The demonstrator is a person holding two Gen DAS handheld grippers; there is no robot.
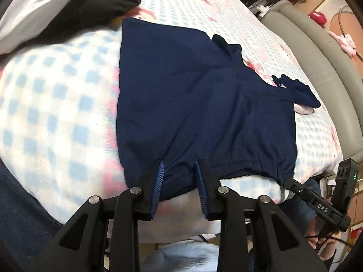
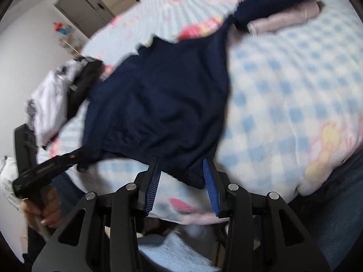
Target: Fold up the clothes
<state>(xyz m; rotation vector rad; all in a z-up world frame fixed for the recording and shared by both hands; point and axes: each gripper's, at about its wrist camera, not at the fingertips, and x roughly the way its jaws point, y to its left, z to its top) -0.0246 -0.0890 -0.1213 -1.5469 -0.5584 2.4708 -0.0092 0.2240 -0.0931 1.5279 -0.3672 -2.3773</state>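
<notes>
Navy shorts (image 1: 192,102) lie spread on the checked bed blanket (image 1: 56,102), elastic waistband towards me. My left gripper (image 1: 178,164) stands open astride the waistband, left of its middle. The cloth lies between the blue pads (image 1: 157,188), which do not pinch it. In the right wrist view, which is blurred, the same shorts (image 2: 163,95) show. My right gripper (image 2: 181,165) is open too, with a bunched bit of waistband between its fingers. Each gripper appears in the other's view at a waistband corner: the right gripper (image 1: 295,187) and the left gripper (image 2: 77,155).
A heap of black and pale clothes (image 1: 68,4) lies at the far left of the bed. A small folded navy and pink stack (image 2: 283,20) sits beyond the shorts. The grey padded bed edge (image 1: 317,68) runs along the right. A hand (image 2: 47,208) holds the left gripper's handle.
</notes>
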